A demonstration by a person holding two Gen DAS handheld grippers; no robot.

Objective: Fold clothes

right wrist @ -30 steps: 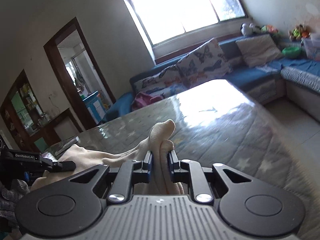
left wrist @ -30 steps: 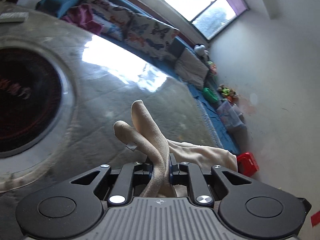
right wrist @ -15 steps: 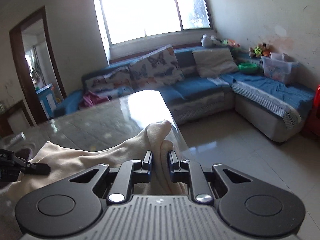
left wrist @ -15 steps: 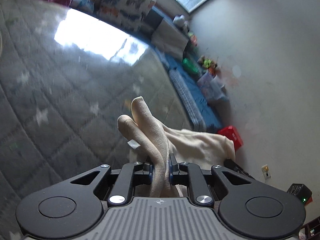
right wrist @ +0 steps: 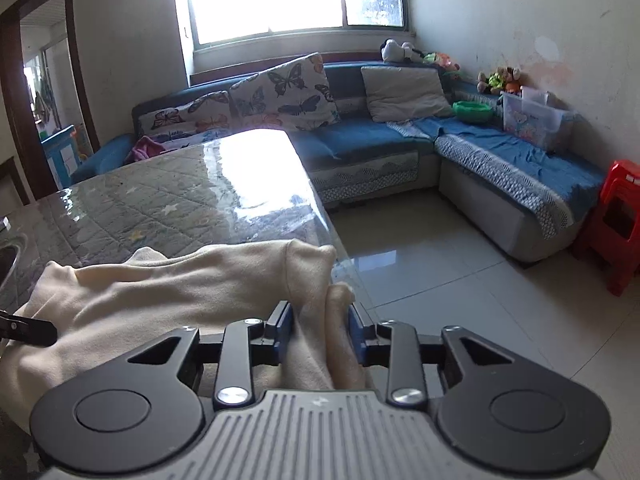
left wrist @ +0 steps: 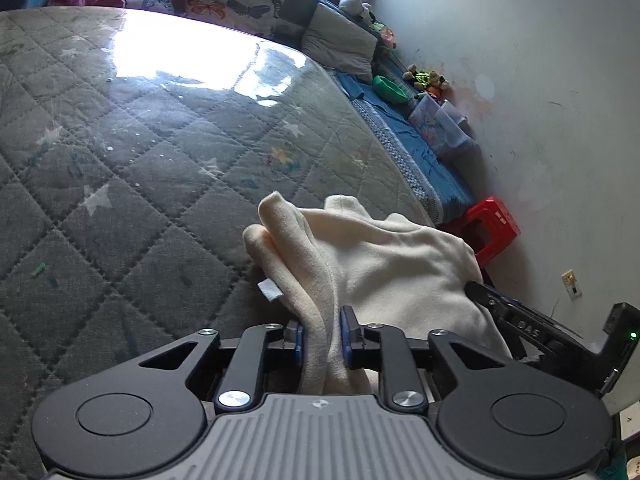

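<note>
Presently, cream garment: left gripper and right gripper each pinching a bunched edge, cloth sagging between them over the quilted table; folding barely beginning, flattening and creasing remaining.

R gripper clamps cream garment (bunched fold) over quilted table edge; sofa behind.

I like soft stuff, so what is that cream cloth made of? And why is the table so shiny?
The cream cloth looks like soft fleece or brushed knit: matte, fuzzy, folding in thick rounded rolls. The table seems topped with a clear glossy sheet, glass or plastic, over a quilted gray pad: window light glares off it, and stitched diamonds show beneath.
</note>
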